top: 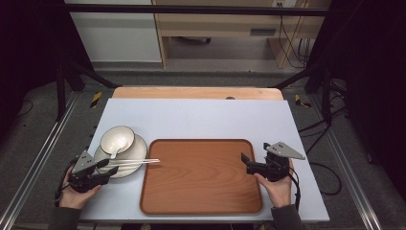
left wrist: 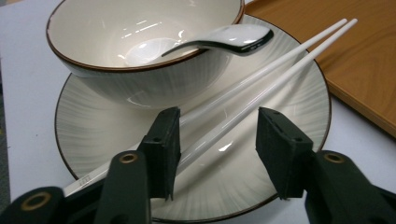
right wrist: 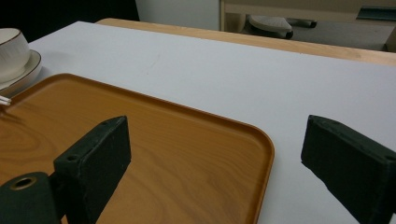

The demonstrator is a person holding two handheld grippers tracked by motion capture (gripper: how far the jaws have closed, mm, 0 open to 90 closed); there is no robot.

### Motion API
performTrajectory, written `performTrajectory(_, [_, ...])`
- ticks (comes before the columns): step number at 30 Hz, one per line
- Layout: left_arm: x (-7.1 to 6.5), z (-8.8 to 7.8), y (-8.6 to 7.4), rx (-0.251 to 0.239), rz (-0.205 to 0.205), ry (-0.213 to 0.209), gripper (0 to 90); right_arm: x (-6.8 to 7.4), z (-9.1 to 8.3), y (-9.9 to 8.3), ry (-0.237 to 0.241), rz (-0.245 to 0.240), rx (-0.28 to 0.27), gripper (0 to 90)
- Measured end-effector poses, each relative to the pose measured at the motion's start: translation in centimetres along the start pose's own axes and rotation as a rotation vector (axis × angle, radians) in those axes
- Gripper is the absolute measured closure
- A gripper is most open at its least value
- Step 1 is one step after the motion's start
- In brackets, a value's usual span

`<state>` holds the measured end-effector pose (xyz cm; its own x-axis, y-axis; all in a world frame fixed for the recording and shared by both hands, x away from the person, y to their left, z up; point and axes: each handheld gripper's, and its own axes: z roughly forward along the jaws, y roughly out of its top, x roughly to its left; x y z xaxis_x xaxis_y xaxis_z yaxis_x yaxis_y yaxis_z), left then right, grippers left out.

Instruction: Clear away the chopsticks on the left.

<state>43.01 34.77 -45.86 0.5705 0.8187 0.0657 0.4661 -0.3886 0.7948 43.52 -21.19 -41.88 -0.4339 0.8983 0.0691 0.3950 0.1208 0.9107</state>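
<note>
Left tool (left wrist: 217, 140) gapes astride my chopsticks (left wrist: 261, 84) on the plate (left wrist: 93, 135): glossy, light, slippery, so I'd grip mid-shaft; right tool (right wrist: 215, 163) stands apart.

Bowl (top: 117, 139) (spoon (top: 116, 151) inside) on plate (top: 135, 152); chopsticks (top: 136, 162) beside tray (top: 201, 176).

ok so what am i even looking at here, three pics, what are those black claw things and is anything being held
A person sits at a table holding a two-jaw gripper in each hand: left gripper, right gripper. The high view looks down from above; the other two pictures come from cameras riding on each gripper. On the table lie a brown wooden tray and a cream ribbed plate carrying a cream bowl, a white spoon and white chopsticks. Both grippers are open; the chopsticks lie between the left jaws, ungripped.
</note>
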Motion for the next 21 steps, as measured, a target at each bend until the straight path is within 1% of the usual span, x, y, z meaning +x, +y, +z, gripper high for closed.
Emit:
performTrajectory(3, [0.01,0.0,-0.03,0.002,-0.001,0.0,53.9,-0.05,-0.06,0.02,-0.002,0.0,-0.004,8.5])
performTrajectory(4, [0.02,-0.05,-0.04,0.003,-0.007,-0.009,56.8,-0.07,-0.06,0.02,-0.003,0.004,-0.004,8.5])
performTrajectory(6, [0.01,-0.04,-0.05,0.005,-0.008,-0.014,56.9,-0.09,-0.06,0.01,-0.004,0.001,-0.003,8.5])
performTrajectory(7, [0.01,0.08,-0.09,0.015,-0.006,-0.025,57.7,-0.05,-0.01,-0.03,-0.002,0.001,0.0,8.5])
performTrajectory(9, [-0.05,0.14,-0.12,0.023,-0.009,-0.028,57.8,0.0,0.02,-0.03,-0.001,0.001,0.002,8.6])
performTrajectory(10, [-0.12,0.14,-0.08,0.025,-0.013,-0.042,58.9,0.0,0.03,-0.04,-0.001,0.0,0.002,8.6])
performTrajectory(14, [-0.21,0.12,0.01,0.03,-0.012,-0.054,64.2,-0.08,0.05,-0.06,-0.004,-0.001,0.004,8.6])
performTrajectory(15, [-0.24,0.11,0.04,0.032,-0.014,-0.061,64.2,-0.08,0.05,-0.06,-0.004,-0.001,0.004,8.6])
performTrajectory(16, [-0.38,0.09,0.07,0.035,-0.015,-0.068,66.7,-0.11,0.03,-0.06,-0.004,0.0,0.002,8.6])
performTrajectory(17, [-0.45,0.08,0.1,0.036,-0.015,-0.07,67.6,-0.1,0.04,-0.05,-0.002,0.007,0.001,8.6])
performTrajectory(18, [-0.45,0.08,0.1,0.036,-0.015,-0.07,68.8,-0.1,0.04,-0.05,-0.002,0.007,0.001,8.6])
performTrajectory(19, [-0.6,0.08,0.21,0.04,-0.006,-0.076,69.8,-0.15,0.05,-0.12,-0.004,0.0,0.006,8.6])
performTrajectory(21, [-0.88,0.17,0.34,0.044,-0.008,-0.081,70.7,-0.09,0.08,-0.17,-0.004,0.002,0.008,8.6])
